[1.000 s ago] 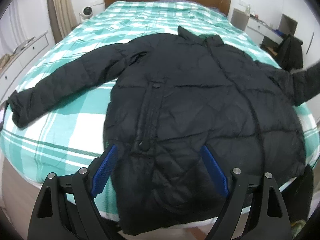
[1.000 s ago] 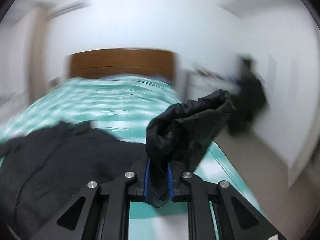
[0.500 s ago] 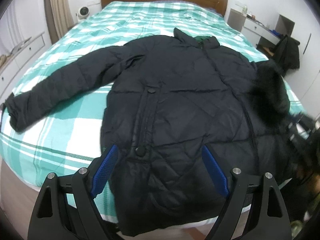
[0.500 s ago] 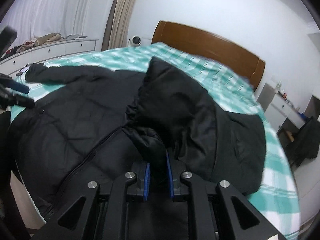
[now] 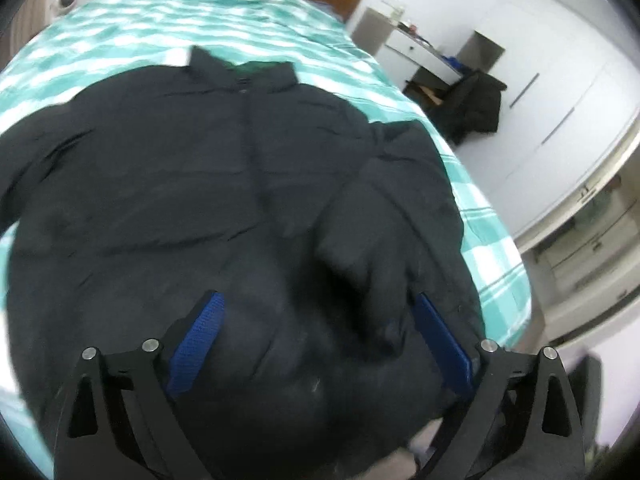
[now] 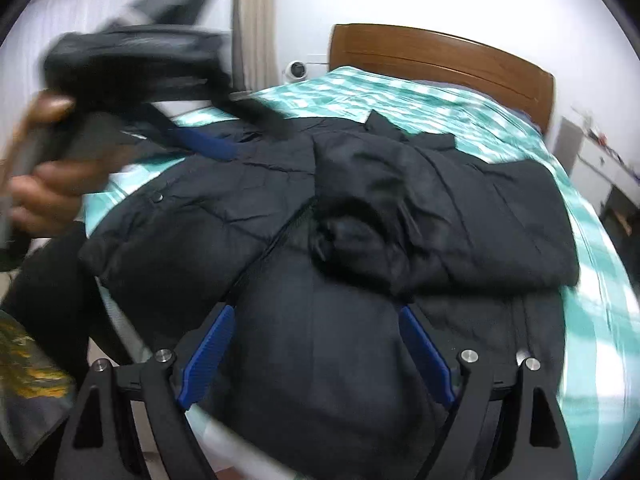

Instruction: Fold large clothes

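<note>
A large black padded jacket (image 5: 200, 184) lies front up on a bed with a green and white checked cover (image 5: 200, 12). Its right sleeve (image 5: 384, 216) is folded inward across the chest; it also shows in the right wrist view (image 6: 400, 208). My left gripper (image 5: 320, 344) is open, hovering over the jacket's lower hem. My right gripper (image 6: 316, 344) is open and empty over the jacket's lower front (image 6: 320, 340). The left gripper (image 6: 200, 144) shows blurred at upper left of the right wrist view, held in a hand.
A wooden headboard (image 6: 440, 56) stands at the far end of the bed. A chair with dark clothes (image 5: 476, 104) and a white desk (image 5: 416, 44) stand right of the bed. White wardrobe doors (image 5: 560, 92) line the right wall. A small white camera (image 6: 296, 69) sits by a curtain.
My right gripper carried the right sleeve over the chest, let go of it and opened. My left gripper moved right and closer to the jacket, staying open.
</note>
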The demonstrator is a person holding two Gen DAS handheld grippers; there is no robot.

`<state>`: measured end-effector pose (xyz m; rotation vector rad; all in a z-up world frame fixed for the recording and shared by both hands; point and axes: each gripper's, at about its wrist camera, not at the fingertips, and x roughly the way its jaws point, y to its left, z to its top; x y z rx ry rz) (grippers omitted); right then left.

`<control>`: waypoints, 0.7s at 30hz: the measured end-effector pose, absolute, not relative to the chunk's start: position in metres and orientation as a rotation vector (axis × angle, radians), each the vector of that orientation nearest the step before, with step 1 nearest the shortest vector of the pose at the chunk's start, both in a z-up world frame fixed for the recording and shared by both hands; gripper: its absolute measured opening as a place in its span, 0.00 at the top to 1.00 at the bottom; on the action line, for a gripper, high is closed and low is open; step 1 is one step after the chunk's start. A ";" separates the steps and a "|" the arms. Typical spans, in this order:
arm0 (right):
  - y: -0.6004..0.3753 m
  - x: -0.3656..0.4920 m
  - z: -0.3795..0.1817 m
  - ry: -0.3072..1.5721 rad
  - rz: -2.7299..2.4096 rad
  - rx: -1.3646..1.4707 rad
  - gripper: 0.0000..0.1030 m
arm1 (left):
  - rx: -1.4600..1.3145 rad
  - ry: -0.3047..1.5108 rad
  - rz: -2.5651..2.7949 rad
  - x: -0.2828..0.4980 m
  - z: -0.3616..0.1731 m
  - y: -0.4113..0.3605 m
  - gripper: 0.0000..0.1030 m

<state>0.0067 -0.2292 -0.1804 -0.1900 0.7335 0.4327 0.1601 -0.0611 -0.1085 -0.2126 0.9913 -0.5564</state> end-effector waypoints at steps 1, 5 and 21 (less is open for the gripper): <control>-0.234 0.001 -0.180 0.737 0.419 -0.175 0.16 | -0.202 1.000 -0.554 0.169 -0.113 -0.076 0.07; -0.253 -0.018 -0.178 0.742 0.366 -0.138 0.16 | -0.187 1.035 -0.577 0.185 -0.122 -0.108 0.70; -0.305 0.014 -0.154 0.706 0.258 -0.016 0.16 | -0.112 0.891 -0.261 0.272 -0.056 0.015 0.89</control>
